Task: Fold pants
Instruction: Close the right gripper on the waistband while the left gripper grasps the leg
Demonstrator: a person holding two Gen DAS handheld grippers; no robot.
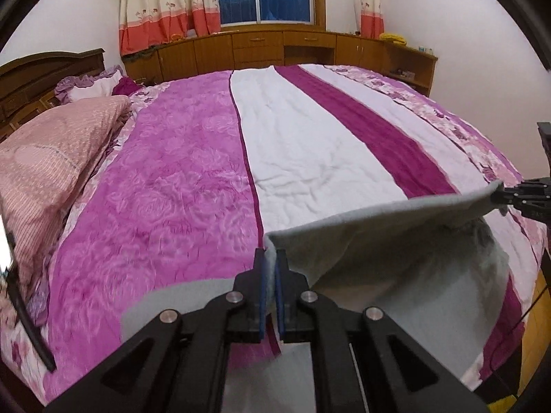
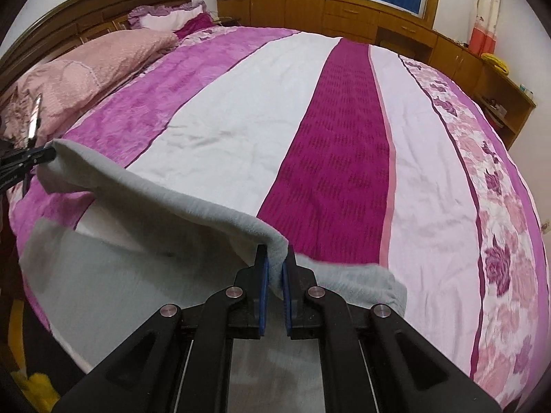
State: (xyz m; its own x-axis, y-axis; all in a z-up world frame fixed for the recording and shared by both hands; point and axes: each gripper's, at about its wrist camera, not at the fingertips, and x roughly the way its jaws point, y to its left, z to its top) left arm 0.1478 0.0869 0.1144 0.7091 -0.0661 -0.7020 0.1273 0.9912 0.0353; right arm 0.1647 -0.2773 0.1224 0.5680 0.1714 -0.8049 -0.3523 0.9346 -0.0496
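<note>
pants (image 1: 378, 227) of soft light-grey fleece hang between my two tongs above the near part of a wide bed (image 1: 193, 179) covered by a striped quilt in pink-purple, white and deep magenta. one edge of the cloth is raised and stretched from tool to tool, sagging a little in the middle, while the rest trails down toward the near edge of the bed below the cameras. my left tongs (image 1: 271, 265) are pressed together on one corner of that raised edge, the fleece squeezed between the blue pads (image 1: 263, 275). my right tongs (image 2: 275, 263) pinch the other corner the same way, with a soft roll of fabric bulging out beside them. each tool shows at the far side of the other's view, so the two grips sit well apart along the same hem.

i judge this to be the carrying part of a fold: the lifted edge is up and needs to travel over the remaining cloth. next i must keep both grips level and equally tensioned, lay the edge down squarely on the lower layer, and only then let go. uneven height would skew the fold, and slack could let the fleece bunch. pillows (image 2: 103, 65) at the headboard lie well clear.
</note>
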